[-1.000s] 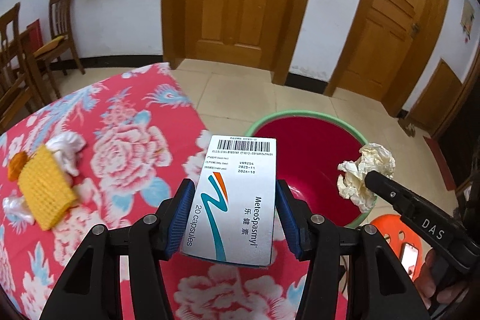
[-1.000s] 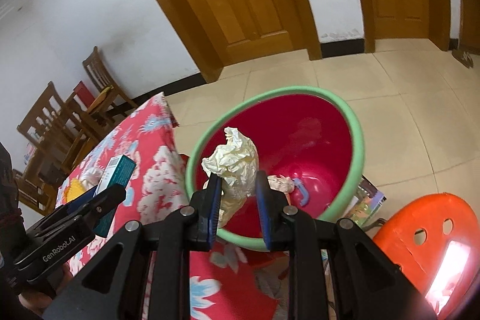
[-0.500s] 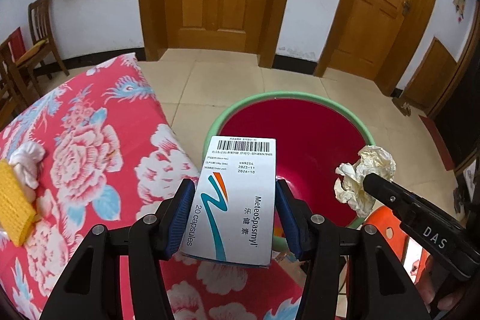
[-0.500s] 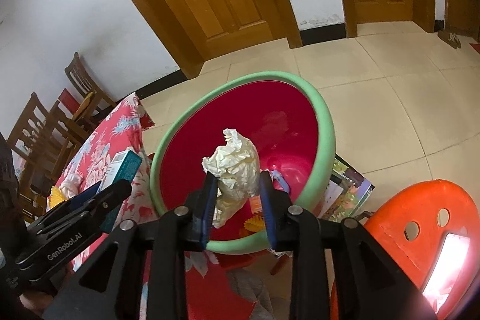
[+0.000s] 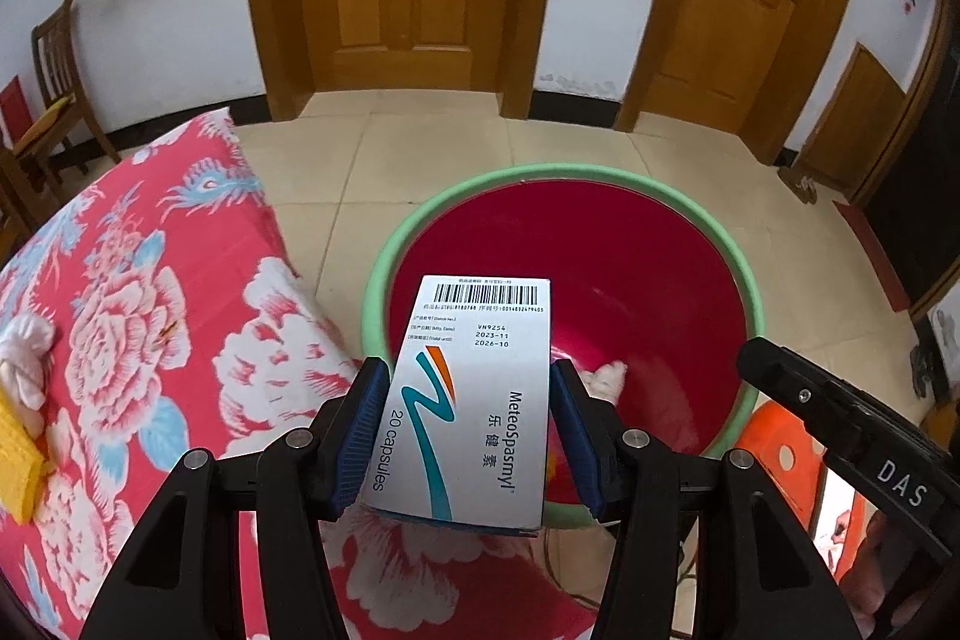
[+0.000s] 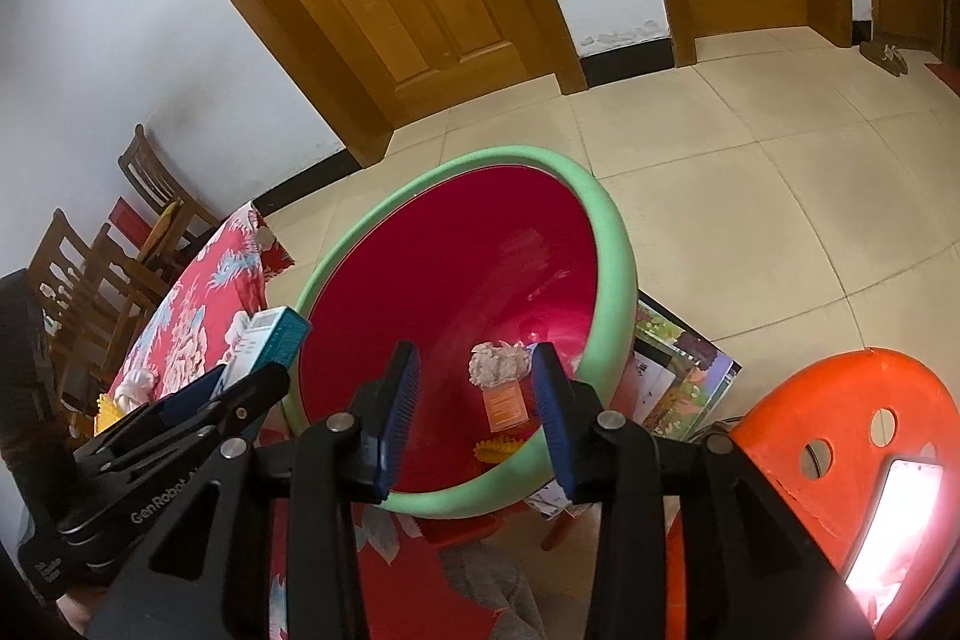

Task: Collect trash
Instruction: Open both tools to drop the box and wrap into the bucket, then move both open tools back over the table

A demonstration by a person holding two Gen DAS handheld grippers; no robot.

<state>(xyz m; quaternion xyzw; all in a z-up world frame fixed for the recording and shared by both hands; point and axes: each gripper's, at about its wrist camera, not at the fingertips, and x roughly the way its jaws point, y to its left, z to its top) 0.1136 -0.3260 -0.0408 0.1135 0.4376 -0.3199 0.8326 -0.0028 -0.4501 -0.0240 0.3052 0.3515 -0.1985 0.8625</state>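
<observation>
Left wrist view: left gripper (image 5: 468, 424) clamps medicine box (image 5: 474, 400) over red basin (image 5: 660, 280). Right gripper (image 6: 474, 412) fingers apart, holding nothing, above basin w/ crumpled paper (image 6: 498, 364) inside.

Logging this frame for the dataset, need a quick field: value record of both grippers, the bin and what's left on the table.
left gripper: shut on medicine box, held at the near rim of the basin
right gripper: open, empty, above the basin
basin: red inside, green rim, on the floor beside the table
basin contents: crumpled paper, orange card, yellow piece
table: floral cloth; yellow sponge and white wad at its left edge
</observation>
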